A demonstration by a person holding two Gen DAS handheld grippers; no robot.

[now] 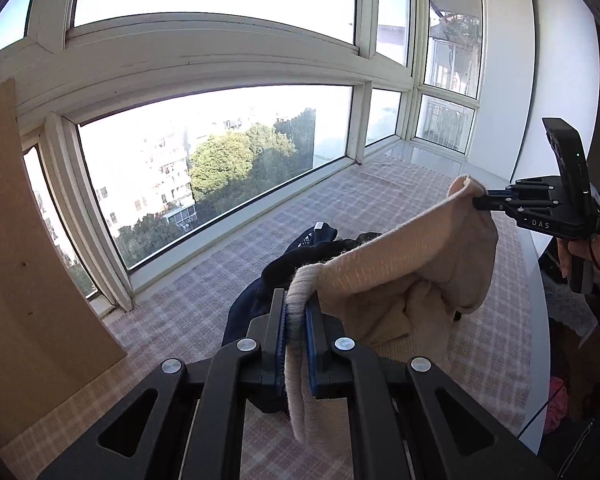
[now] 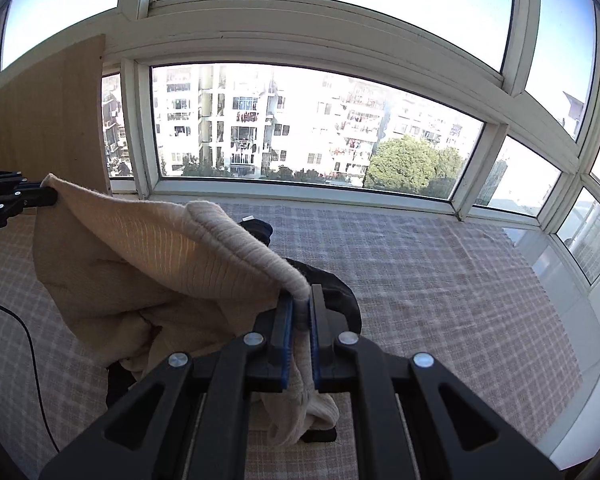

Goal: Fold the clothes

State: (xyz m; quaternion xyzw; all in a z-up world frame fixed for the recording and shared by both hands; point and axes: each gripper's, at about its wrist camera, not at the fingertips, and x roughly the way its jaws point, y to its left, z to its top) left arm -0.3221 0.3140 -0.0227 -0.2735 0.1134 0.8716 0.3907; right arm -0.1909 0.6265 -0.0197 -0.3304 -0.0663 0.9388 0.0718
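Sweater (image 1: 400,264) clamped by left gripper (image 1: 296,312), right gripper (image 2: 300,308).

Bright daylight pours in through the big window (image 1: 204,168), where the sky is blown out to white glare. Both views bend strongly at the edges, with dark corners. The checked cloth (image 2: 440,280) is evenly lit and sharp; the sunlit buildings (image 2: 260,120) outside look washed out.

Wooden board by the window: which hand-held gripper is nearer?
Left. The left hand-held gripper is by the wooden board; the right hand-held gripper holds the beige sweater's far end.
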